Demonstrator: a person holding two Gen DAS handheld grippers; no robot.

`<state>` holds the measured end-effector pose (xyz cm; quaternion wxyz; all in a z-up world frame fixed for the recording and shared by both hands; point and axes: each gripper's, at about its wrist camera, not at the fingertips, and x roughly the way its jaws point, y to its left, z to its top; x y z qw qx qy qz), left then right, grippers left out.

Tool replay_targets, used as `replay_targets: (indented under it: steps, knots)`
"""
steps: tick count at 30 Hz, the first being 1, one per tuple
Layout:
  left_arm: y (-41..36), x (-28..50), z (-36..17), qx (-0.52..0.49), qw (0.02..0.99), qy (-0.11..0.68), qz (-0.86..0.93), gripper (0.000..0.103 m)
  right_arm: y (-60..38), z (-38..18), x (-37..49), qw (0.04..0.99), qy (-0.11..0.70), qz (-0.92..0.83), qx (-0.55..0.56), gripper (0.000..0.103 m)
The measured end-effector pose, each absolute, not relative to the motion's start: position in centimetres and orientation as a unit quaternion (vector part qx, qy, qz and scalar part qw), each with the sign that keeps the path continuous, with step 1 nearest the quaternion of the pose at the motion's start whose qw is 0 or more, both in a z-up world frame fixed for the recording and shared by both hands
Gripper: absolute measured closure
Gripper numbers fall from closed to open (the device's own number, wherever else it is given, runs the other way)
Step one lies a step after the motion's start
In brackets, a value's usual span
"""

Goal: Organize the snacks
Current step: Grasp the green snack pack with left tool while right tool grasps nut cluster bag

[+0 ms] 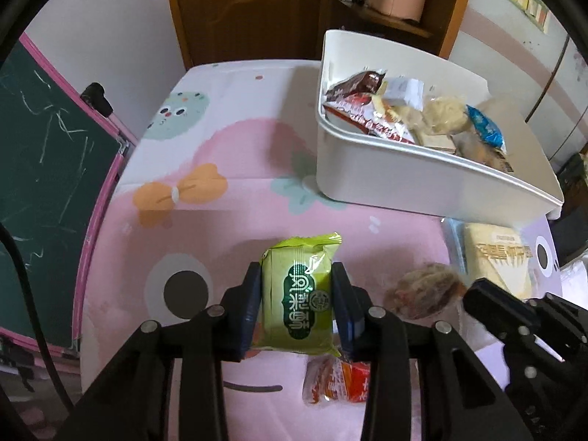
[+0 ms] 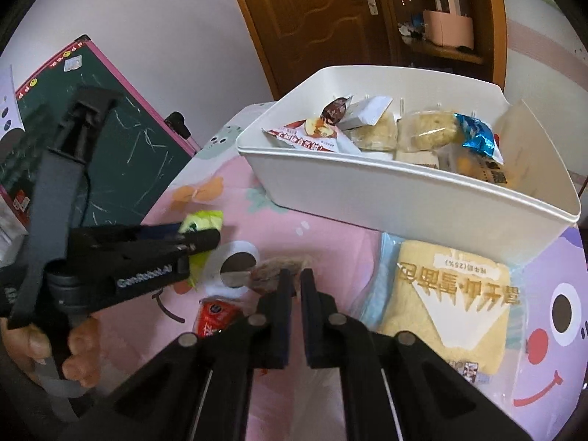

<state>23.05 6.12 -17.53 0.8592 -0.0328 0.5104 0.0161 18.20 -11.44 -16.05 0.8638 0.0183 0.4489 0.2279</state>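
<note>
My left gripper (image 1: 296, 275) is shut on a green snack packet (image 1: 299, 294), held flat-side up above the pink tablecloth (image 1: 220, 213). In the right wrist view the same gripper (image 2: 200, 239) and green packet (image 2: 204, 222) show at the left, with a person's hand (image 2: 81, 349) on the handle. My right gripper (image 2: 297, 281) is shut, with its tips at a brown fluffy snack (image 2: 273, 270) and that snack's clear wrapper pinched between the pads. The left wrist view has the brown snack (image 1: 426, 290) beside the right gripper's finger (image 1: 488, 296).
A white bin (image 1: 367, 176) (image 2: 404, 198) holding several wrapped snacks stands at the back right. In front of it lies a large yellow bread packet (image 1: 492, 257) (image 2: 452, 301). A red-orange packet (image 1: 338, 382) (image 2: 215, 316) lies near the front. A green chalkboard (image 1: 47, 183) borders the left.
</note>
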Motion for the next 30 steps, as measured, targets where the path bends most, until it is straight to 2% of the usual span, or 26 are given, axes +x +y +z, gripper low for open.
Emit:
replay_targets:
  steps: [1, 3, 4, 5, 8, 10, 21, 23, 25, 30]
  knots:
    - [6.2, 22.8, -17.4, -0.036, 0.858, 0.511, 0.015, 0.068, -11.3, -16.1, 18.2, 0.862, 0.453, 0.226, 0.015, 0.094]
    - [6.7, 22.2, -17.5, -0.044, 0.855, 0.517, 0.014, 0.068, -11.0, -16.4, 18.6, 0.858, 0.462, 0.225, 0.015, 0.094]
    - [6.9, 22.1, -17.5, -0.047, 0.853, 0.519, 0.014, 0.068, -11.0, -16.6, 18.8, 0.852, 0.471, 0.228, 0.021, 0.088]
    - [7.0, 22.0, -17.6, -0.05, 0.852, 0.521, 0.014, 0.068, -11.0, -16.9, 19.2, 0.846, 0.479, 0.231, 0.032, 0.077]
    - [7.1, 21.3, -17.8, -0.056, 0.849, 0.526, 0.017, 0.068, -11.6, -17.7, 20.0, 0.825, 0.504, 0.24, 0.091, 0.054]
    - [7.4, 21.1, -18.0, -0.061, 0.847, 0.528, 0.018, 0.068, -11.7, -18.0, 20.3, 0.822, 0.51, 0.233, 0.102, 0.051]
    - [7.7, 21.3, -18.6, -0.066, 0.842, 0.535, 0.011, 0.068, -8.9, -20.9, 22.4, 0.805, 0.543, 0.227, 0.081, 0.048]
    - [7.8, 21.4, -18.7, -0.068, 0.841, 0.536, 0.01, 0.068, -8.4, -21.0, 22.3, 0.809, 0.536, 0.231, 0.066, 0.056]
    - [7.9, 21.4, -18.7, -0.07, 0.841, 0.536, 0.01, 0.068, -8.2, -20.9, 22.0, 0.811, 0.531, 0.237, 0.067, 0.058]
    - [7.4, 20.9, -17.8, -0.063, 0.849, 0.525, 0.002, 0.068, -8.7, -19.7, 20.9, 0.826, 0.51, 0.232, 0.061, 0.06]
